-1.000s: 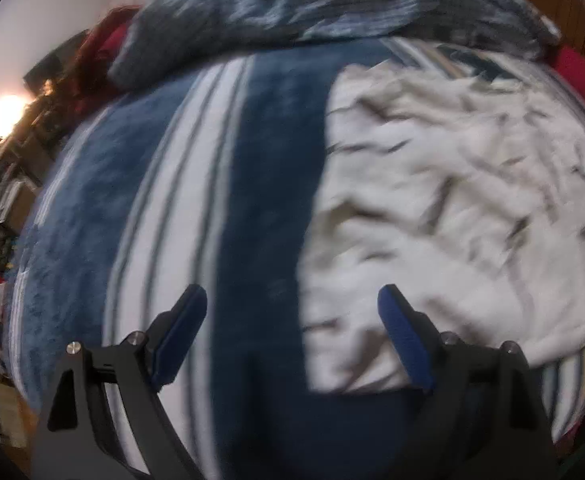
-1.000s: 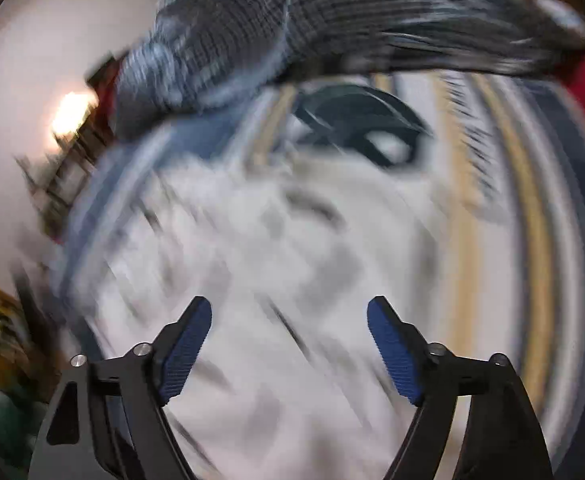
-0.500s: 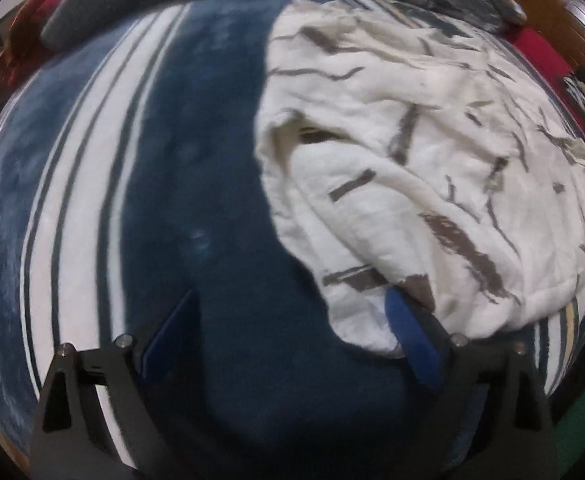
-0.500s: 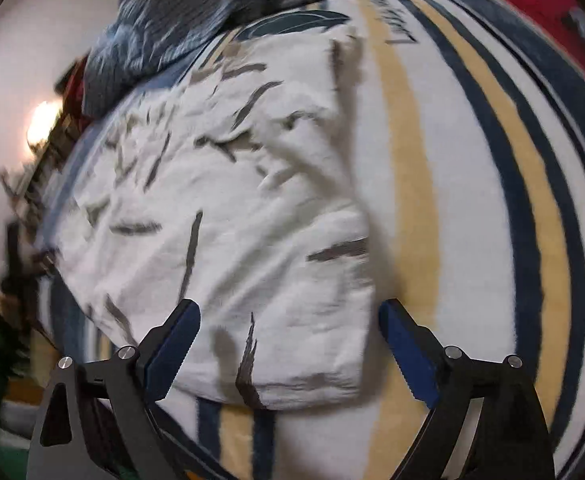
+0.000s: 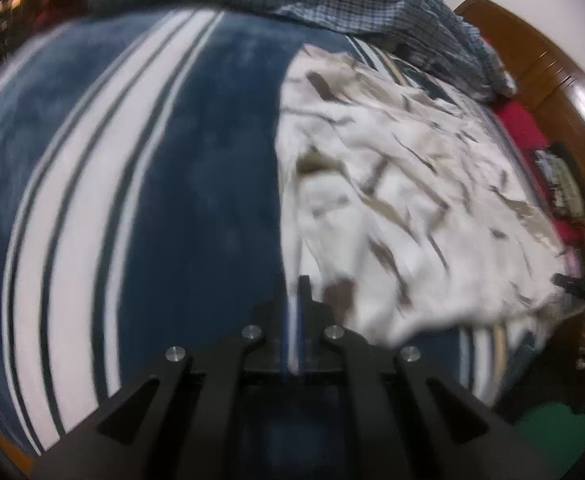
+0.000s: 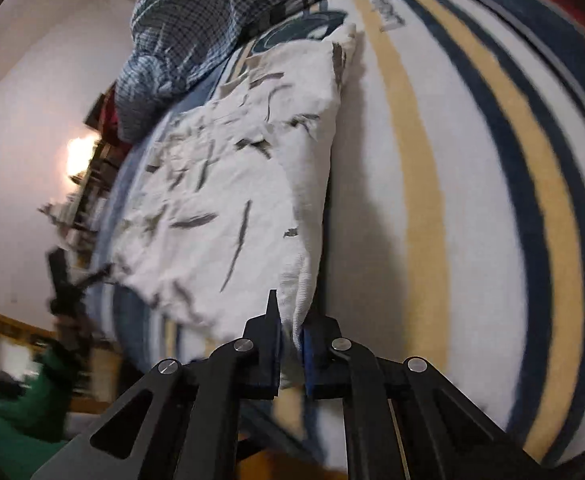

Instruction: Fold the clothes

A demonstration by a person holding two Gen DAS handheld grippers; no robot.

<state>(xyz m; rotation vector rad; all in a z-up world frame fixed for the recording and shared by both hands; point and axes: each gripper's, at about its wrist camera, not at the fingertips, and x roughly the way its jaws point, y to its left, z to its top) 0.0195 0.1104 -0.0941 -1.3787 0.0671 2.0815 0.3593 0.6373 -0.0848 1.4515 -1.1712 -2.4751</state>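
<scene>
We work over a bed covered by a plush striped blanket (image 5: 196, 168), deep blue with white bands on our left side and white with yellow and navy bands (image 6: 472, 184) on our right. Printed writing runs along one yellow stripe near the far end, beside a dark round emblem, but both are too blurred and turned for us to read. A rumpled blue checked shirt (image 5: 372, 4) lies heaped across the far end of the bed. Nearer to us, spread on the blanket, lies the white garment (image 5: 412, 200), creased and crumpled, scattered with short brown and grey dashes like brush strokes. Its near edge shows a ribbed hem in the right wrist view (image 6: 220, 208). Our left gripper (image 5: 293, 300) has its fingers clenched on the garment's near left corner, a sliver of white cloth showing between the blue pads. Our right gripper (image 6: 290, 332) is closing on the near right corner, white fabric bunched between its fingers.
</scene>
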